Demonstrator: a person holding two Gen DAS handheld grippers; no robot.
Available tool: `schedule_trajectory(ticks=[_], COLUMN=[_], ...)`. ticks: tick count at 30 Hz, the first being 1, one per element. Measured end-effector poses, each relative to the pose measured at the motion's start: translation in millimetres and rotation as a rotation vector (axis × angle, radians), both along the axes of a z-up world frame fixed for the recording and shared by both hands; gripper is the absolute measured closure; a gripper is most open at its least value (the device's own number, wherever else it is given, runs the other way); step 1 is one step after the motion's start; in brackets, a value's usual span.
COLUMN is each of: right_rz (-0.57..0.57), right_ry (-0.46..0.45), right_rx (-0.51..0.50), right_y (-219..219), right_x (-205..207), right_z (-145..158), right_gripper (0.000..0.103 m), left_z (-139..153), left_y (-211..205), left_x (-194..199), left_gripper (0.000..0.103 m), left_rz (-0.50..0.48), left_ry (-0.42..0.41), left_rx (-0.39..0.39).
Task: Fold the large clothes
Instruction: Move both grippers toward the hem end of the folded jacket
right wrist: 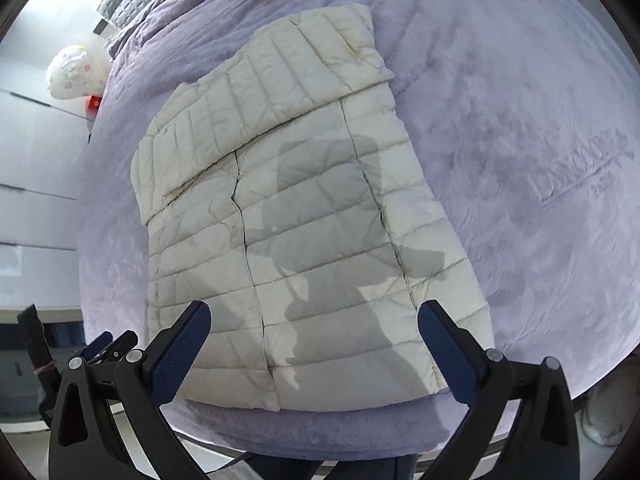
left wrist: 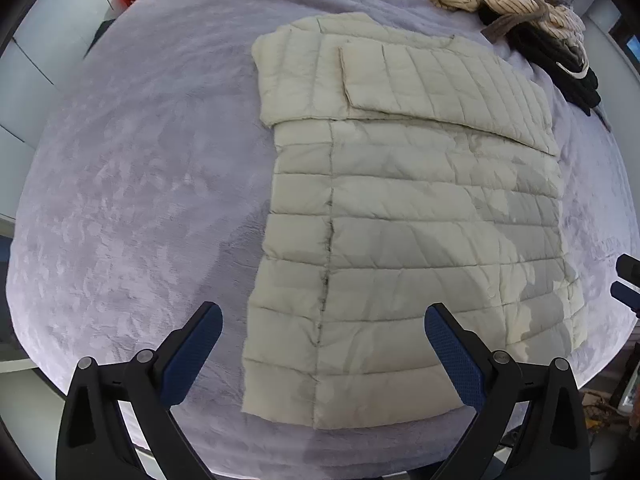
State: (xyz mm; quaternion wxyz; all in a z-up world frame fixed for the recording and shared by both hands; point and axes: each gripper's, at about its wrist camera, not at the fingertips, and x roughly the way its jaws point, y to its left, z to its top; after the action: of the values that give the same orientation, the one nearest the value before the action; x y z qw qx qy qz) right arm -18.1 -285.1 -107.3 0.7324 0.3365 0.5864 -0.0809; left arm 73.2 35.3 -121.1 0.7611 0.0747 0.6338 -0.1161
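- The quilted jacket (left wrist: 408, 220) lies flat on the blanket (left wrist: 140, 200), its hem at the near edge.
- Its sleeves are folded across the upper part, toward the far edge.
- A pile of clothes (left wrist: 516, 12) sits at the far right corner, apart from the jacket.
- Both grippers hang over the near edge, left gripper (left wrist: 324, 356) beside right gripper (right wrist: 314, 352).
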Motion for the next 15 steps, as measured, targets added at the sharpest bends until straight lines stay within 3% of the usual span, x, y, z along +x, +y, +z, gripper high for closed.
schedule_trajectory(ticks=[4,9,15], right_rz=[-0.037,-0.057,-0.100], right_ry=[0.009,0.042,0.107], right_rx=[-0.030,-0.012,0.025], right_y=[-7,-20,-28], right_x=[-7,-17,-33], right_z=[1,-4,-26], right_gripper=[0.000,0.000,0.000], left_z=[-4,-20,-36], left_y=[9,29,35], left_x=[0,2,-1], left_gripper=[0.001,0.001,0.001], left_rz=[-0.004,0.018,0.007], left_ry=[0.002,0.073,0.085], left_rx=[0.007,-0.016,0.061])
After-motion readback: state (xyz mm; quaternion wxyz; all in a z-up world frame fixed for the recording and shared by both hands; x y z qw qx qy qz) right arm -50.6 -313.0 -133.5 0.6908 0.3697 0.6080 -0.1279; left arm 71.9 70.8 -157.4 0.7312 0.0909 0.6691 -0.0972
